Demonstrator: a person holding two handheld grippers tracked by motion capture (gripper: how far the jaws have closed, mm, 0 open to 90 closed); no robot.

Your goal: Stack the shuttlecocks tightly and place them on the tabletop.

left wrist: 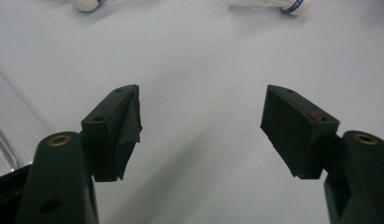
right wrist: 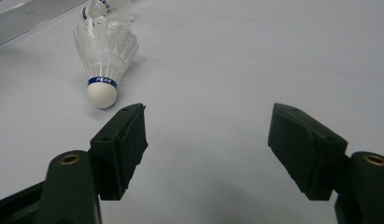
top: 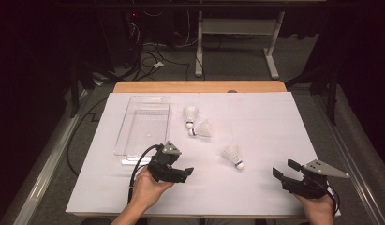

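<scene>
Right gripper (top: 285, 172) low over the white table sheet (top: 265, 122), jaws spread wide, nothing between them. Just ahead lies the nearest white feathered shuttlecock (top: 233, 155), cork tip toward the person. Left gripper (top: 186, 171) gapes empty too. Farther out, 2 more white shuttlecocks (top: 196, 121) lie beside the clear plastic tray (top: 134, 112).

Left gripper view: two shuttlecocks cut by top edge, one (left wrist: 89, 3) showing cork only, the other (left wrist: 278, 3) cork and feather stubs. Clear tray (left wrist: 7, 135) clipped at left edge. Right gripper view: far shuttlecock (right wrist: 105, 5) half hidden behind the nearer shuttlecock (right wrist: 104, 51).
</scene>
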